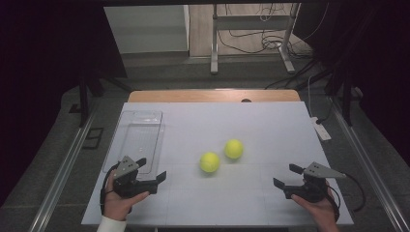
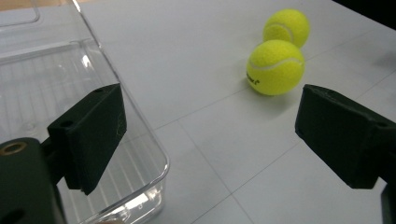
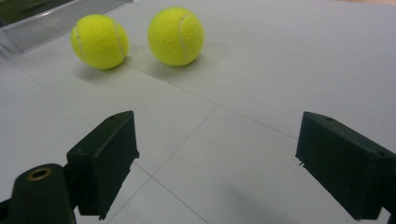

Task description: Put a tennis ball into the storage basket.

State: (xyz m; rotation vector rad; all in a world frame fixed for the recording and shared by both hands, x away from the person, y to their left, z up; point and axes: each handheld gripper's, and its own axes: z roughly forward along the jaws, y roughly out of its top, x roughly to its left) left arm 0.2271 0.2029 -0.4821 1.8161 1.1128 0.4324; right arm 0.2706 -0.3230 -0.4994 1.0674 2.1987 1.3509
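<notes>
Two yellow tennis balls sit near the middle of the white table, and both grippers wait close by with nothing in them.

The near ball (image 1: 210,162) and the far ball (image 1: 233,149) lie just beside each other but do not touch. The clear plastic tray (image 1: 138,126) rests to the left of the near ball, with some bare table in between. The left gripper (image 1: 151,170) is in front of the near ball and off to its left, right at the tray's front corner. Its jaws are spread wide and hold nothing. The right gripper (image 1: 285,176) is well to the right of the near ball and a bit closer to the person. Its jaws are spread wide too, holding nothing. Each gripper sits in a hand low over the white table (image 1: 270,125).
</notes>
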